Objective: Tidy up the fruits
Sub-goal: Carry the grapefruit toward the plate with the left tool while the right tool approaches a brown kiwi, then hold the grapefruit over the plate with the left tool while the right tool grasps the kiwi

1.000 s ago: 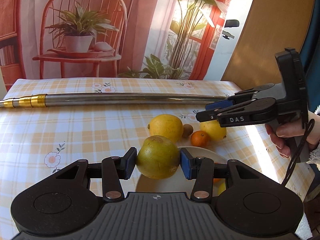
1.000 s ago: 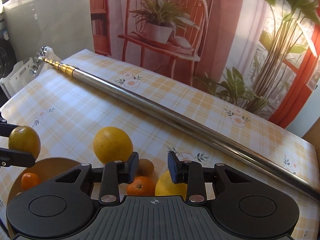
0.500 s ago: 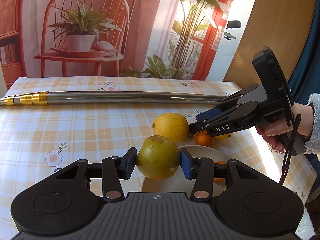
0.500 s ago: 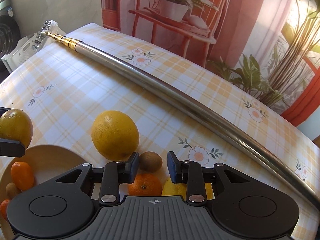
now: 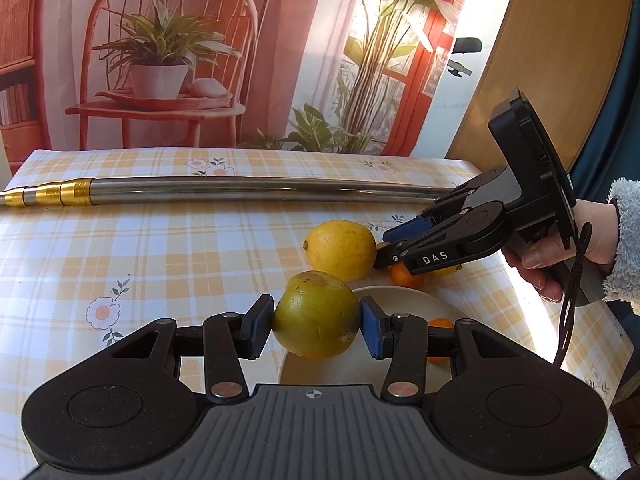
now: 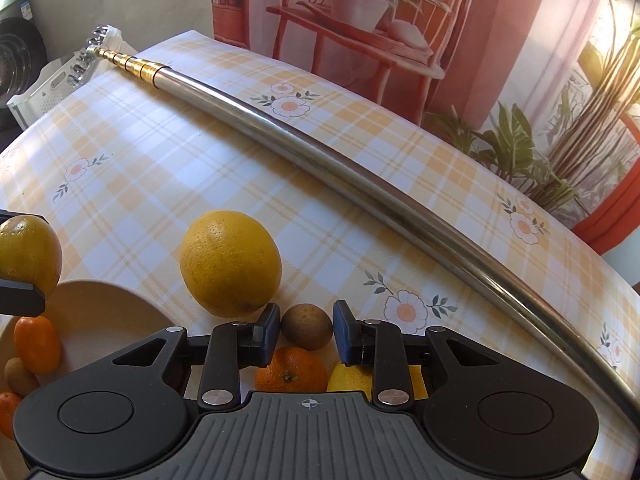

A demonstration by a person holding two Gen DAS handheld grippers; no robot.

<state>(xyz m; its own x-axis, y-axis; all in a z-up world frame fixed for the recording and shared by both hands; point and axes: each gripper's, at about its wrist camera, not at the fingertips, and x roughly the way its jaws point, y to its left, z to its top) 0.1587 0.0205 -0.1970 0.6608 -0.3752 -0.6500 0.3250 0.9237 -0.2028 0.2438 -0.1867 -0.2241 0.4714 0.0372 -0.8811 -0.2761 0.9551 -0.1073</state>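
Observation:
My left gripper (image 5: 316, 322) is shut on a greenish-yellow round fruit (image 5: 316, 314) and holds it above the near rim of a cream plate (image 5: 404, 300). My right gripper (image 6: 306, 330) is open and low over the table. A small brown fruit (image 6: 307, 327) lies right between its fingertips (image 6: 269, 330). Just behind that, a mandarin (image 6: 291, 370) and a lemon (image 6: 352, 376) lie partly hidden under the gripper body. A large yellow citrus (image 6: 230, 264) rests on the cloth beside the plate (image 6: 100, 316). The left wrist view shows the right gripper (image 5: 384, 250) next to that citrus (image 5: 340, 249).
A long steel pole (image 6: 360, 168) with a gold end lies across the checked tablecloth behind the fruit. The plate holds small orange fruits (image 6: 37, 344). A hand (image 5: 560, 256) in a fluffy sleeve grips the right tool. A white crate (image 6: 44, 88) sits past the table's far left corner.
The right gripper has moved down and forward, so the brown fruit now lies between its fingertips. The left gripper keeps the greenish fruit over the plate, almost still.

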